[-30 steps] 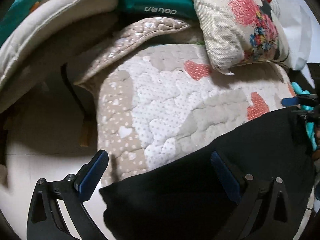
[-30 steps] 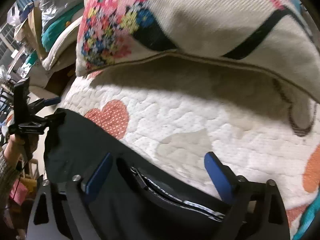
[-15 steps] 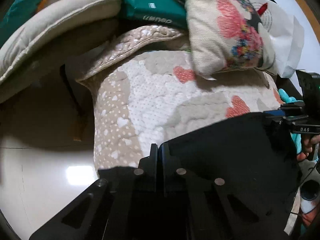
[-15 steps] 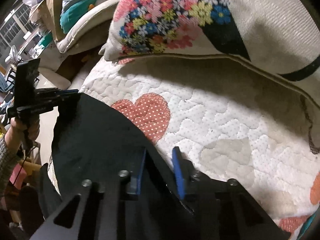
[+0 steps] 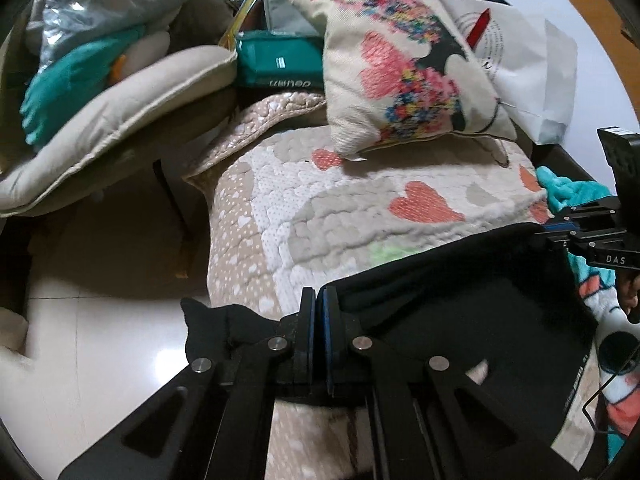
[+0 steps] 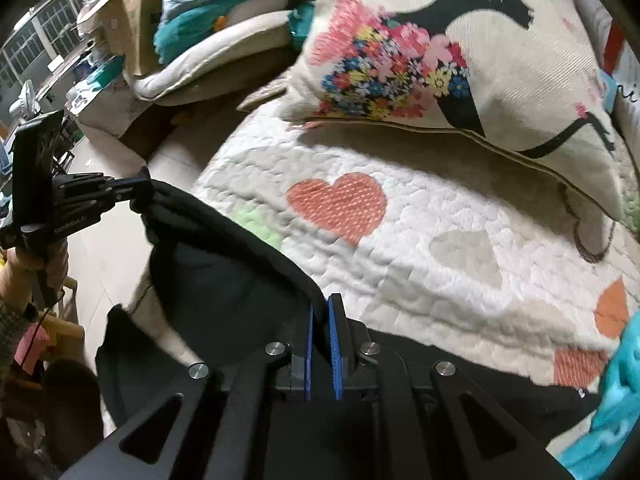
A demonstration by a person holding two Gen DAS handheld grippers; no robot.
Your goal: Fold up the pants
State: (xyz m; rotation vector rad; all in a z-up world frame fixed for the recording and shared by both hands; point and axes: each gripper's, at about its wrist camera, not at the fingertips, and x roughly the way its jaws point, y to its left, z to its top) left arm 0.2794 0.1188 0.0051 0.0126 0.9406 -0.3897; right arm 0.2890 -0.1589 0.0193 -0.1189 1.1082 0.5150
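I hold the soft black fabric pants (image 5: 460, 304) stretched above the heart-patterned quilted bed cover (image 5: 340, 216), left tongs (image 5: 316, 312) and right tongs (image 6: 322, 332) each pinched tight on an edge, so the cloth hangs flat for folding.

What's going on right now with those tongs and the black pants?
Left tongs shut on black pants. Right tongs shut on the same edge. Pants lifted over quilt. Pillow beyond, clear.

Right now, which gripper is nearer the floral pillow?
Right, I'd judge. The right gripper holds the pants just below the pillow; the left gripper grips the edge over the floor, farther off.
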